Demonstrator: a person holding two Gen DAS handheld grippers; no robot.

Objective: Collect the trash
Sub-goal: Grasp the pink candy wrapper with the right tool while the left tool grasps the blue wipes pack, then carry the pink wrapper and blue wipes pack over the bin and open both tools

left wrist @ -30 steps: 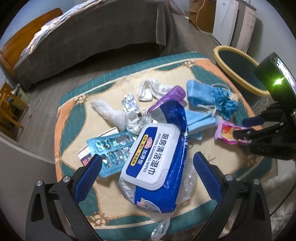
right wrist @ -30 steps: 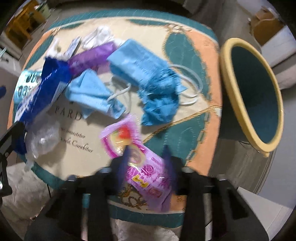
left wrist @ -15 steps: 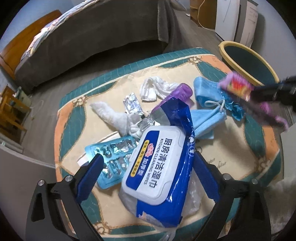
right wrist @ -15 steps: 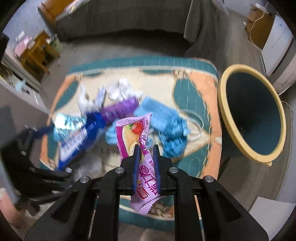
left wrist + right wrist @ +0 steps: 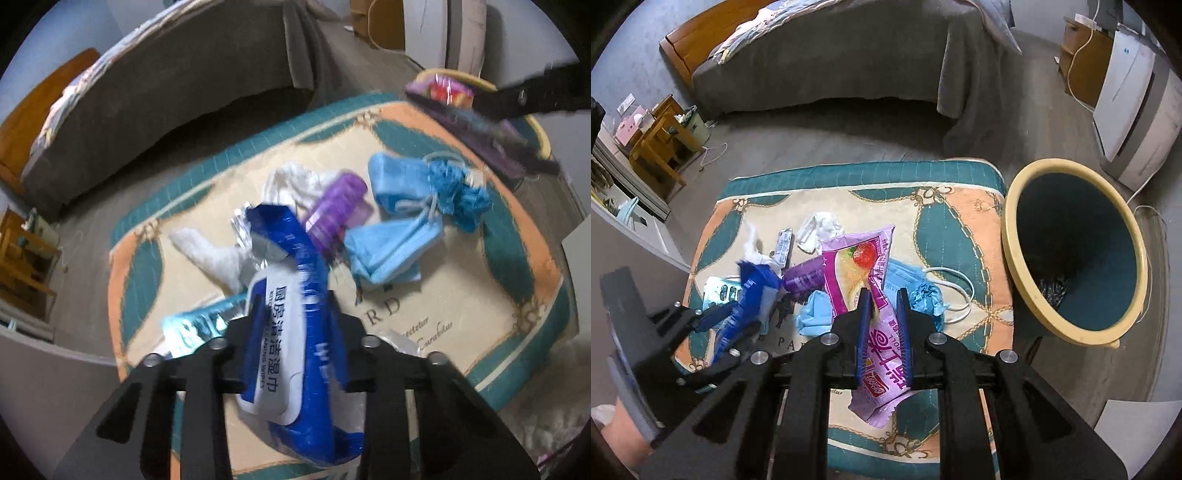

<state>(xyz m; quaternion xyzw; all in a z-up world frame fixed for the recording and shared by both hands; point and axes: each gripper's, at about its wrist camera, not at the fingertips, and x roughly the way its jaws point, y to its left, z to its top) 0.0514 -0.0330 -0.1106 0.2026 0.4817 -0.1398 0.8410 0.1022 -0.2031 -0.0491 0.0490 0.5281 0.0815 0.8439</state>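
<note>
At left, the blue wet-wipes pack (image 5: 291,354) is being closed on by the left gripper (image 5: 295,325) over the tabletop (image 5: 461,295). Rightward, the pink snack wrapper (image 5: 871,295) is pinched by the right gripper (image 5: 882,306), nearly shut; next, carriage to the bin (image 5: 1075,251) seems required.

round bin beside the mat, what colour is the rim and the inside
The round bin has a pale yellow rim and a dark teal inside, clearest in the right wrist view.

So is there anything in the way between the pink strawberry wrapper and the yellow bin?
Nothing visible. The right gripper holds the pink wrapper up above the mat, and the bin stands open just past the mat's edge. The masks lie flat below.
</note>
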